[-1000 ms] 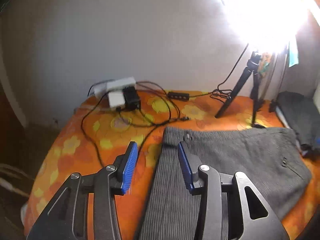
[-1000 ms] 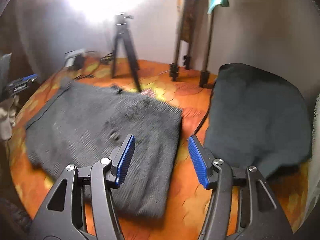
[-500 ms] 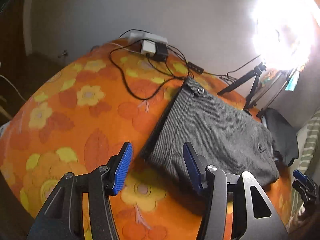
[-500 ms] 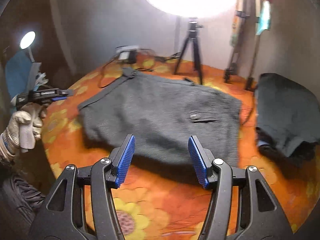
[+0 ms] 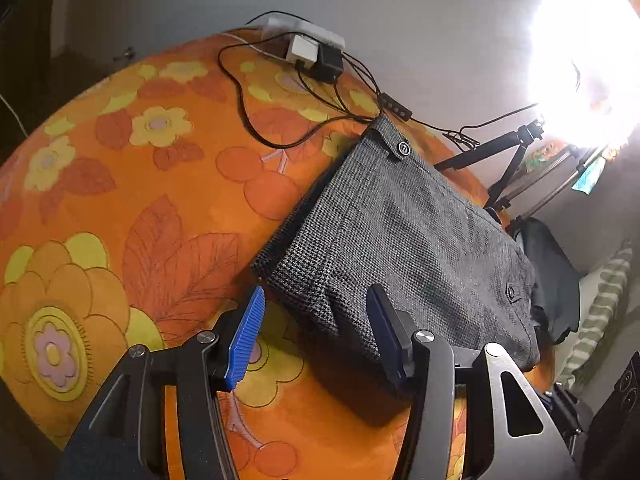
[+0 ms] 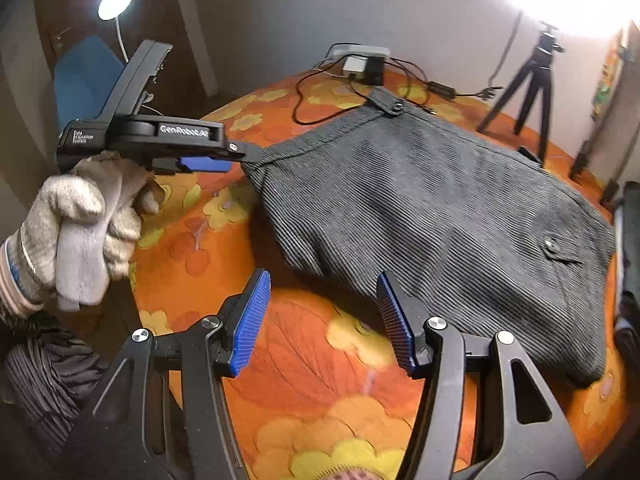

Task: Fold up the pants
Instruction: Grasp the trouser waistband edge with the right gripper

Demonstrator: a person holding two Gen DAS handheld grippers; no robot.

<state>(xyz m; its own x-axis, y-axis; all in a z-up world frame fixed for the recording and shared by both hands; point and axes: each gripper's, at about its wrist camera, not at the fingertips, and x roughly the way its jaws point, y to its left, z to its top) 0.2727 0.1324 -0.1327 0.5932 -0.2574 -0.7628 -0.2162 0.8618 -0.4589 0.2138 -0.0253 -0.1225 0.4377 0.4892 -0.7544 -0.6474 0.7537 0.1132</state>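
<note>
The grey pants [image 6: 432, 216] lie folded into a rough rectangle on the orange flowered table [image 6: 320, 412], waistband button tab toward the far edge near the wall, the near folded edge facing both grippers. Left gripper [image 5: 316, 336]: jaws apart, nothing pressed between the pads; its right finger overlaps the near-left corner of the cloth in the wrist view, contact not resolvable. From the right wrist view the same tool, held in a gloved hand [image 6: 84, 232], has its tip at the left corner of the pants; whether it has bitten cloth cannot be told. Right gripper [image 6: 320, 320]: jaws apart, empty, poised just short of the near edge, bare tablecloth between the fingers. Judgement: step in hand is taking the near edge at two points for the next fold. To do it well, each gripper should take all layers at the edge, the two holds well apart, then lift together so that the layers do not slip apart. Surroundings: power strip with adapters [image 5: 316, 52] and loose black cables [image 5: 248, 120] at the far edge, one cable touching the waistband; tripod [image 6: 528, 84] at the far right; a dark garment [image 5: 552, 272] beside the right edge. The cables are the likeliest snag if the fold carries far.
</note>
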